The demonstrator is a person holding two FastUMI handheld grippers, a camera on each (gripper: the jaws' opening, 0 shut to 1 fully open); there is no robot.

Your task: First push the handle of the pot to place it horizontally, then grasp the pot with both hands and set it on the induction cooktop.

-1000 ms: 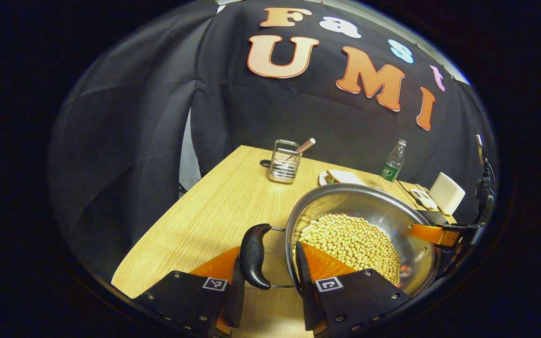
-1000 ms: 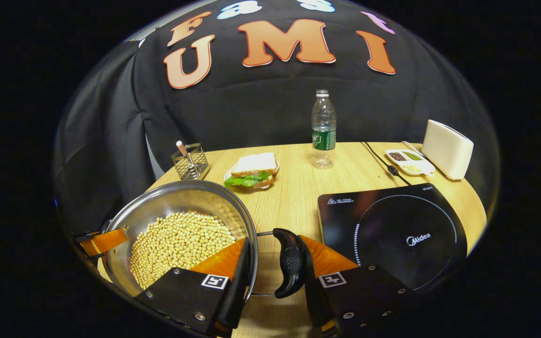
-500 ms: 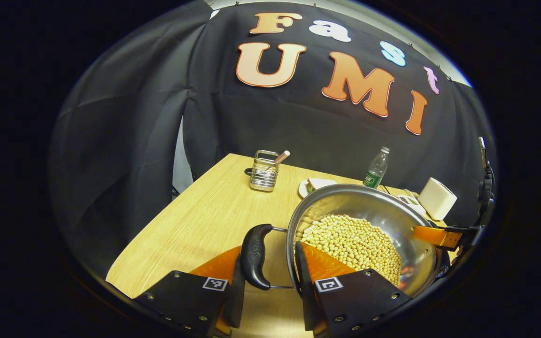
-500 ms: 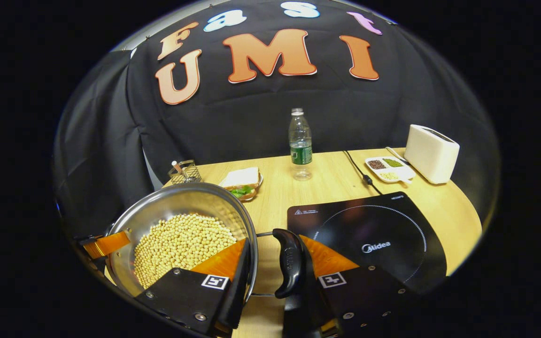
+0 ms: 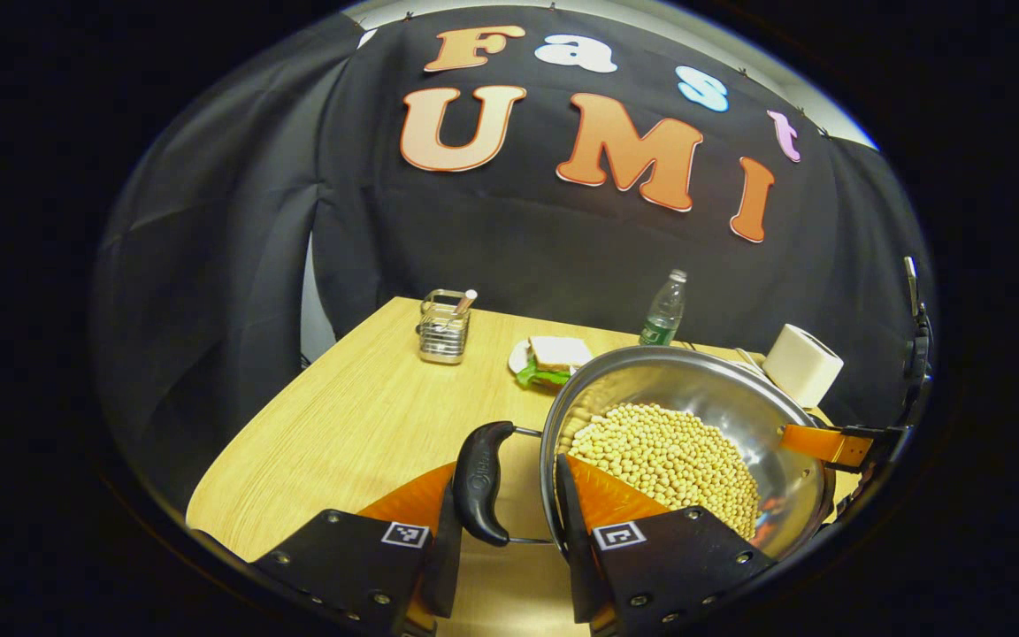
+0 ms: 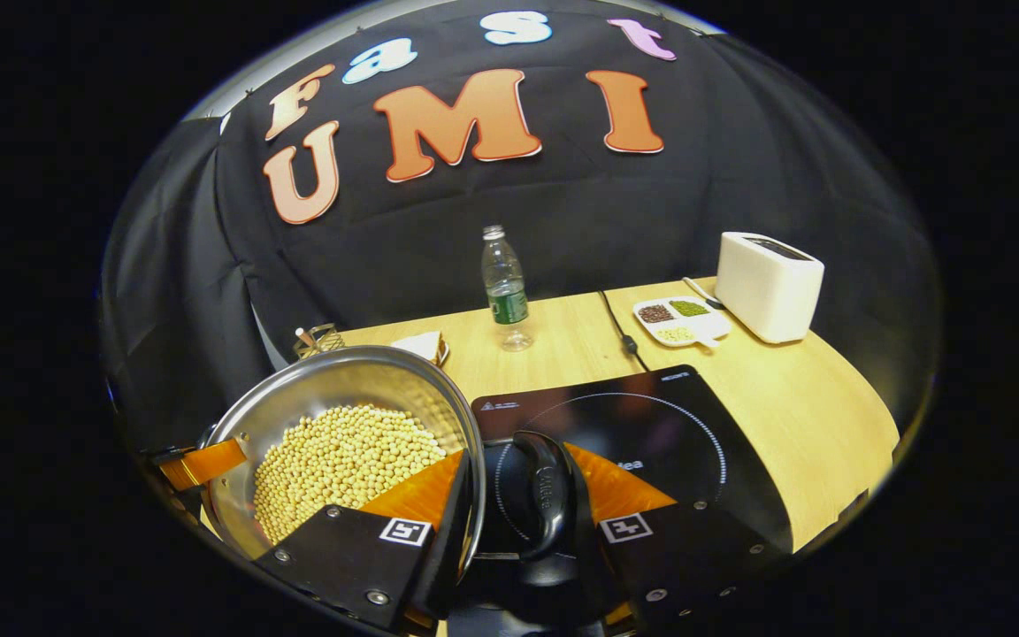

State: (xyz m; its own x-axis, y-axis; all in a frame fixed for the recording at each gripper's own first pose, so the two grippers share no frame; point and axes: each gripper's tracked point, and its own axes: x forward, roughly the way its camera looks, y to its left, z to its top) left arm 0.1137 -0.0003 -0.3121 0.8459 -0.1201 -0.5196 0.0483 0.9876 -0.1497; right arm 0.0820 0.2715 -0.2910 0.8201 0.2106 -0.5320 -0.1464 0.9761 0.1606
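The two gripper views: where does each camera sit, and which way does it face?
Left gripper view: rides the left gripper at the pot's left handle, facing across the soybeans toward the right gripper; its own two fingers show.
Right gripper view: rides the right gripper at the right handle, facing the induction cooktop and toaster; its own fingers show.
Shared: pot, soybeans, water bottle, toaster.

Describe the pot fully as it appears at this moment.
The pot is shiny round steel, holding pale beans. Two dark side handles on wire loops lie horizontal. The left gripper and right gripper each clamp rim and handle. Its right side is over the cooktop.
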